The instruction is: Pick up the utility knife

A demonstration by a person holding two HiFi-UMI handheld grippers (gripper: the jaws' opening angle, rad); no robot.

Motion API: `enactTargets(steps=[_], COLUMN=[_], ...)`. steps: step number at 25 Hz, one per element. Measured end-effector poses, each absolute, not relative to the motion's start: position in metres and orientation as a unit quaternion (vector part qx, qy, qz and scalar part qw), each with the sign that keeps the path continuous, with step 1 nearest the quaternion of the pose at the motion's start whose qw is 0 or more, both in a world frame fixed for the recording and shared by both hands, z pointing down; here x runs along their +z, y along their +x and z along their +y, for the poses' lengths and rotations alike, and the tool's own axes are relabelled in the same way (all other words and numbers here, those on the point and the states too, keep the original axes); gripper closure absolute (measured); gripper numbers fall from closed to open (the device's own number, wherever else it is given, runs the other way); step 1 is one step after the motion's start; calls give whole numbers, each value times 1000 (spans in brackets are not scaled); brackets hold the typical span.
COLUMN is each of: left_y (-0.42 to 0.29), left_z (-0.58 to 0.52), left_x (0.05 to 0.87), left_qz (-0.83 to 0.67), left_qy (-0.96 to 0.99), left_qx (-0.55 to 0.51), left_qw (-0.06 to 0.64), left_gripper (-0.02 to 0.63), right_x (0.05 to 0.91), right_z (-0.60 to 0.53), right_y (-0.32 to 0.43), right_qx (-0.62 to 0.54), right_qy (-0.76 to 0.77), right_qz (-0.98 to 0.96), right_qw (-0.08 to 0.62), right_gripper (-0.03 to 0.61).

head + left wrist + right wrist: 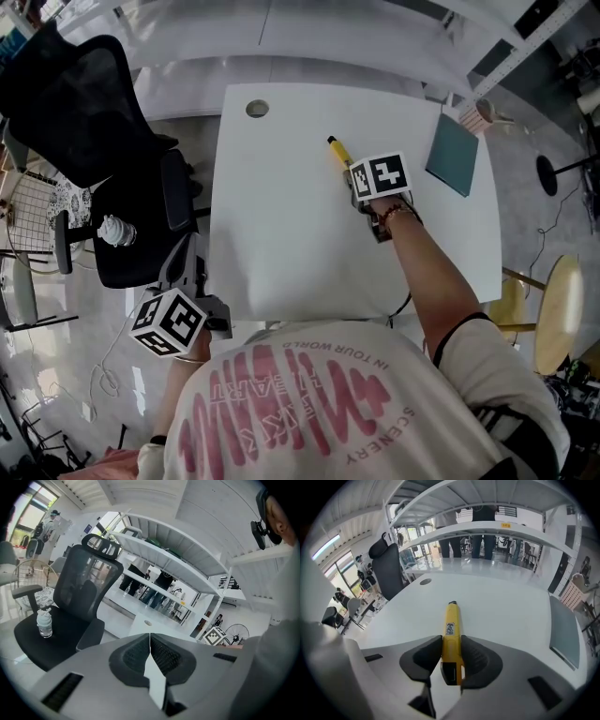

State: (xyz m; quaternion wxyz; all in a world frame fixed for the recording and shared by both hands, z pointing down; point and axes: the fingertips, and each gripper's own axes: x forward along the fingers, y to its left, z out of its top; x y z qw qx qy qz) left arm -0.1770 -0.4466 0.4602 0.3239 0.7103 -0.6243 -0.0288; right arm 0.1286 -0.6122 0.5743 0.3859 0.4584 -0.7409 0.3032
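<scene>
The utility knife (pixel 337 150) is yellow with a black tip and lies over the white table (pixel 281 244), its tip pointing away from me. My right gripper (pixel 356 183) is at the knife's near end. In the right gripper view the knife (pixel 452 634) runs straight out between the two dark pads (pixel 476 660), which press on its sides; my right gripper (pixel 451 658) is shut on it. My left gripper (pixel 217 319) hangs off the table's near left corner. Its jaws (pixel 150 644) meet with nothing between them.
A teal pad (pixel 453 155) lies at the table's far right edge. A round cable hole (pixel 257 109) sits in the far left corner. A black office chair (pixel 103 122) with a small bottle (pixel 114 231) on its seat stands left of the table. A yellow stool (pixel 558 309) is at the right.
</scene>
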Motion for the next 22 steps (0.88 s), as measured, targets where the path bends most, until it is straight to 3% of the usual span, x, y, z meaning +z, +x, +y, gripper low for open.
enactTargets(steps=[9,22], left_y=[-177,-155], left_z=[-431,-417], left_x=[432,392], left_qz=[-602,-564], left_qy=[738,781], left_qx=[-43,-60], left_qw=[301,262], left_gripper=[589,589], right_x=[545,443], right_z=[-571,-529], right_y=[128,123], right_qx=[308,264], right_qy=[497,551], right_qz=[-737,-775], right_qw=[338,163], right_gripper=[439,439])
